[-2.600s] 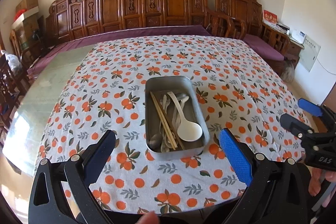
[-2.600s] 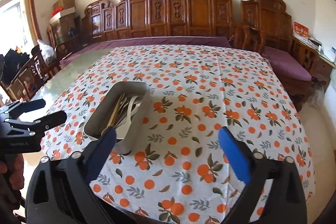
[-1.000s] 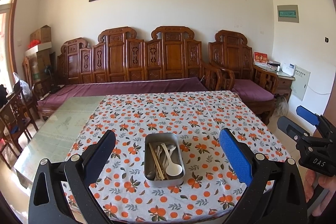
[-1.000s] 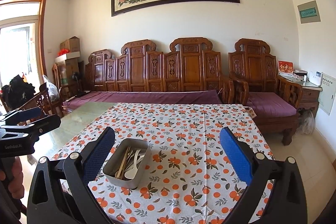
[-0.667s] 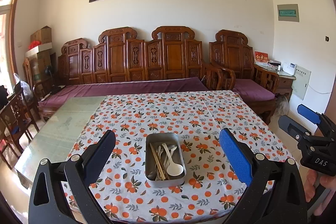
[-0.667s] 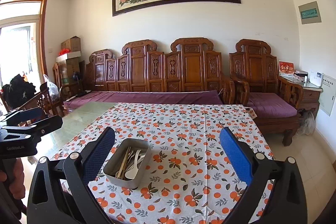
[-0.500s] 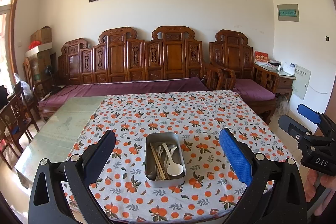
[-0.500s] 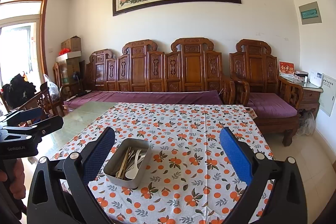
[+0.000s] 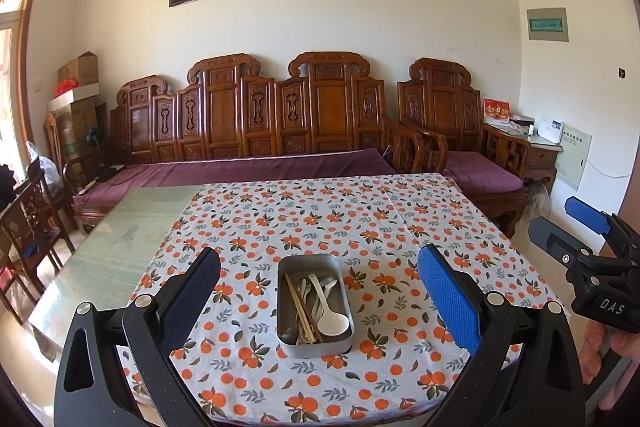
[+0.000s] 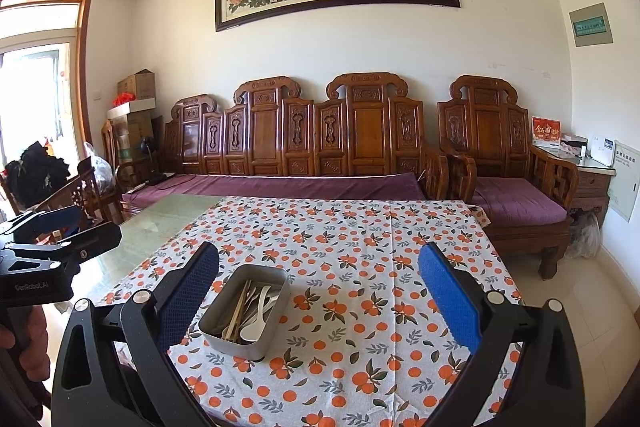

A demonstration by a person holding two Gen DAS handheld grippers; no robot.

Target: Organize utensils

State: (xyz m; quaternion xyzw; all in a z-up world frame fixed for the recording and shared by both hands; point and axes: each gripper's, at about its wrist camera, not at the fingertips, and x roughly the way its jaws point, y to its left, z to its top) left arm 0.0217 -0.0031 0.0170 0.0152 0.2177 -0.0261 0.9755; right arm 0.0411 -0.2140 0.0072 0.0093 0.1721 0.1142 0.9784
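"Are the forks and spoons sorted?"

"Not that I can see. The white plastic spoon (image 9: 331, 319), wooden chopsticks (image 9: 301, 311) and metal spoons lie mixed in the grey metal tin (image 9: 314, 343) on the flowery bench (image 9: 400, 227)."

"And the tongs?"

"The left tongs (image 9: 320, 287) and right tongs (image 10: 318, 287) hang high, wide apart, holding nothing."

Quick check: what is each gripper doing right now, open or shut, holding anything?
Left gripper: open, holding nothing, back from the metal tin of utensils.
Right gripper: open, holding nothing, also off the table.
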